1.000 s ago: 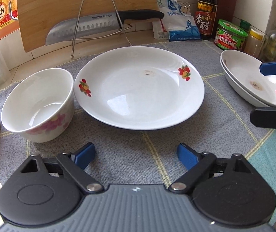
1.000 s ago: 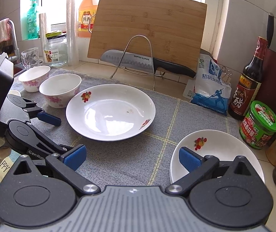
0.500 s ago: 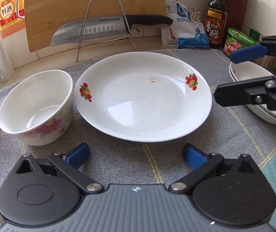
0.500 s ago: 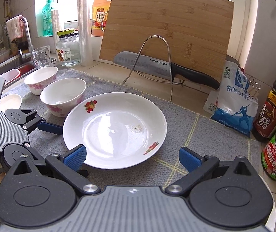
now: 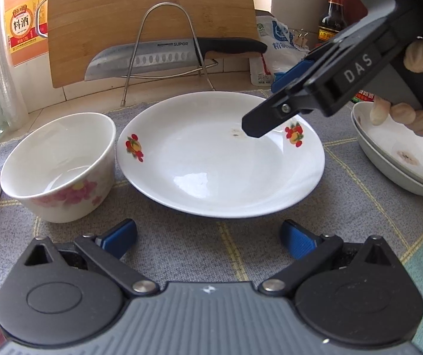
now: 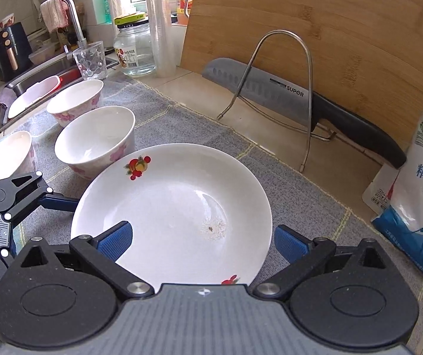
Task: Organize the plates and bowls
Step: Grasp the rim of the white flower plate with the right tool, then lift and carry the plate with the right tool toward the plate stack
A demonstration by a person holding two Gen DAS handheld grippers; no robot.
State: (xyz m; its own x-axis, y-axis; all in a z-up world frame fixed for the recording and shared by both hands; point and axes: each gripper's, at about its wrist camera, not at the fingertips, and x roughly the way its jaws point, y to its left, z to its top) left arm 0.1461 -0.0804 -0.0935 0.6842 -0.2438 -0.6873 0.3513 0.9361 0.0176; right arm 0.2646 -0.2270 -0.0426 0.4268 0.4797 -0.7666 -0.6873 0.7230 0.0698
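White plate (image 5: pixel 199 174): brown speck | floral bowl (image 5: pixel 54 165): empty

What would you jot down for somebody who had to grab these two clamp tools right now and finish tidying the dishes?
Left gripper: open, empty, low over the grey mat just short of the lone plate.
Right gripper: open, empty, over that plate's near rim, not gripping it.
Things: plate lies flat mid-mat; stack of two plates to its right; three flowered bowls sit separately to its left.
Done: two plates stacked.
Left: likely add the lone plate to the stack, then nest the bowls.
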